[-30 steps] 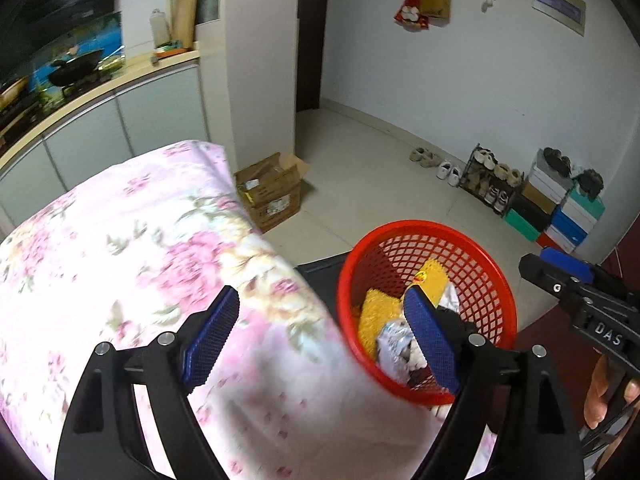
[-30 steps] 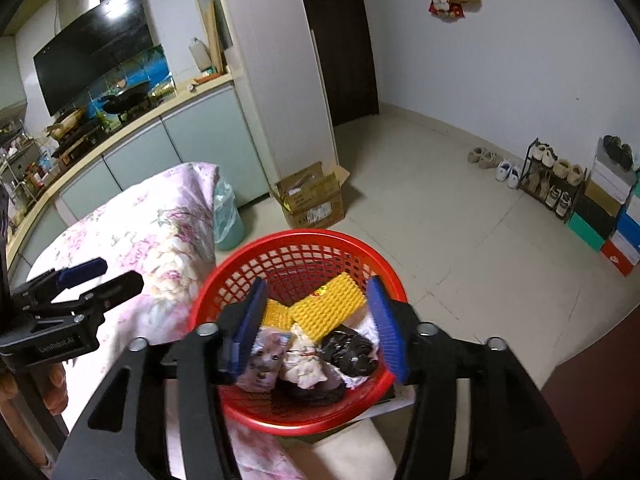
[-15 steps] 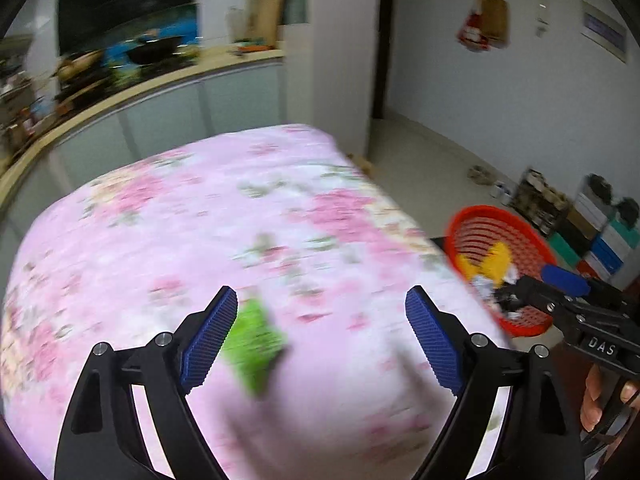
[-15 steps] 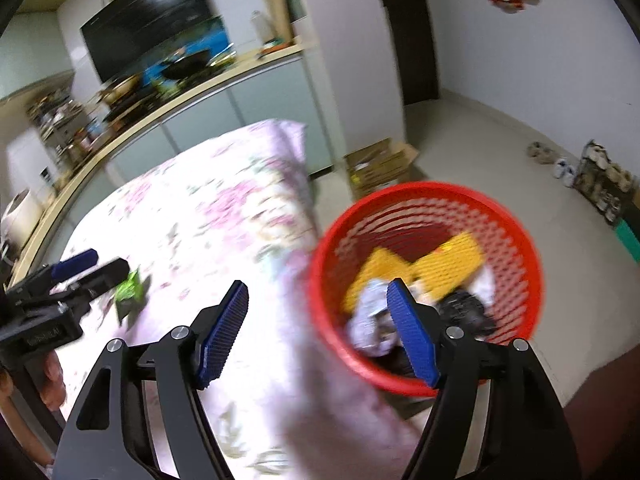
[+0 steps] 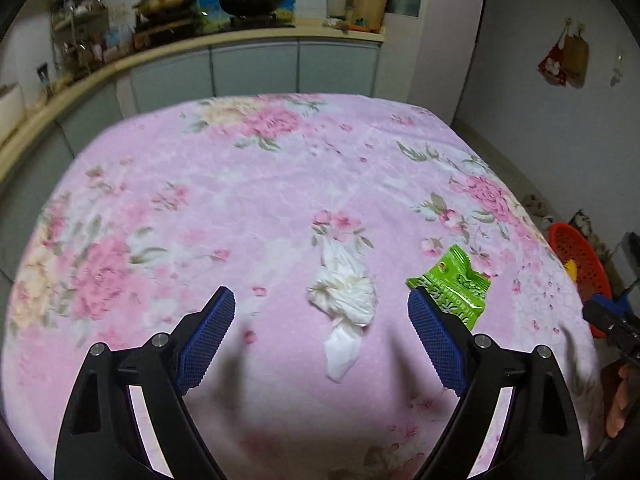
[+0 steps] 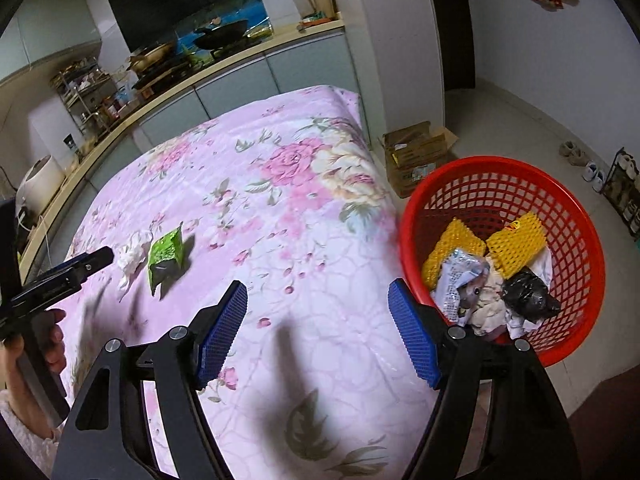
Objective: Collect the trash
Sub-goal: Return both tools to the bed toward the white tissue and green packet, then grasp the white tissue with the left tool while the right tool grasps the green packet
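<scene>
A crumpled white tissue [image 5: 343, 300] and a green snack wrapper [image 5: 452, 286] lie on the pink floral tablecloth [image 5: 240, 184]. My left gripper [image 5: 322, 340] is open and empty just above them, the tissue between its fingers' line. Both pieces also show in the right wrist view: tissue [image 6: 132, 256], wrapper [image 6: 166, 256]. My right gripper [image 6: 318, 336] is open and empty over the table's right edge. The red mesh basket [image 6: 576, 216] beside it holds yellow foam nets, a black bag and wrappers. The left gripper shows at the left edge of the right wrist view [image 6: 76, 270].
The basket [image 5: 580, 264] stands off the table's right side, on something I cannot make out. A cardboard box [image 6: 418, 156] sits on the floor beyond it. A kitchen counter [image 5: 240, 40] with a wok runs behind the table. Shoe racks line the far right wall.
Both grippers have swung left, away from the basket and over the table. The left gripper now faces the tissue and green wrapper. Both stayed open.
</scene>
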A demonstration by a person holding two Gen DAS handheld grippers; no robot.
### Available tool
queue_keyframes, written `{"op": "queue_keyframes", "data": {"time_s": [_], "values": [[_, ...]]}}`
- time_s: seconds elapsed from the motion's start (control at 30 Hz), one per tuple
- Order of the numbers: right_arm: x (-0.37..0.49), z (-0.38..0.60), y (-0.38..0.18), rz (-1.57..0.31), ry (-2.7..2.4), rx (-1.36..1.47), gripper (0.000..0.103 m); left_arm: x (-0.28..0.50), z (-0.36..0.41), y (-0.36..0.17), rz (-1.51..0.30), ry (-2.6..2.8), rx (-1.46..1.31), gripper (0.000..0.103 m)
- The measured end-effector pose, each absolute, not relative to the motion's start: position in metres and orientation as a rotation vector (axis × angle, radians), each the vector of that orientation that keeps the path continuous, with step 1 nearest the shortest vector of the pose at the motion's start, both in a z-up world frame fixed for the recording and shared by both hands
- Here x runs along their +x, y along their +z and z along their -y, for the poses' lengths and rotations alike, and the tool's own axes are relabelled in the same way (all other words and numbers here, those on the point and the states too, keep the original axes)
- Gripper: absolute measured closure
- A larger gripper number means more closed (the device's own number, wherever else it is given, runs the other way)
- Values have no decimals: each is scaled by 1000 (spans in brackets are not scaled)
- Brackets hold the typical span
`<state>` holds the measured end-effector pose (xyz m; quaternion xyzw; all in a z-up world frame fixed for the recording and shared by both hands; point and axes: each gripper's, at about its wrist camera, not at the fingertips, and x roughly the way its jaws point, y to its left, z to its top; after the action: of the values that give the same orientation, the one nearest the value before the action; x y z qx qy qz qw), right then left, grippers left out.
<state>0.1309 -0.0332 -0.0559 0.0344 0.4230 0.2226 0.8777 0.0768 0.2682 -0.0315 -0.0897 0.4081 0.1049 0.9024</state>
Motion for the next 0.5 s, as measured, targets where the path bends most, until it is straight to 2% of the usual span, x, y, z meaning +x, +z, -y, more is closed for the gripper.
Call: {"op": "queue_keyframes", "data": {"time_s": [0.27, 0.4, 0.5], "values": [[129, 20, -53, -875, 472, 39, 32, 101, -268, -50, -863, 200, -170, 18], [129, 3, -52, -877, 497, 10, 32, 106, -274, -61, -890, 181, -213, 40], [130, -14, -52, -876, 526, -13, 32, 106, -276, -64, -882, 183, -215, 47]]}}
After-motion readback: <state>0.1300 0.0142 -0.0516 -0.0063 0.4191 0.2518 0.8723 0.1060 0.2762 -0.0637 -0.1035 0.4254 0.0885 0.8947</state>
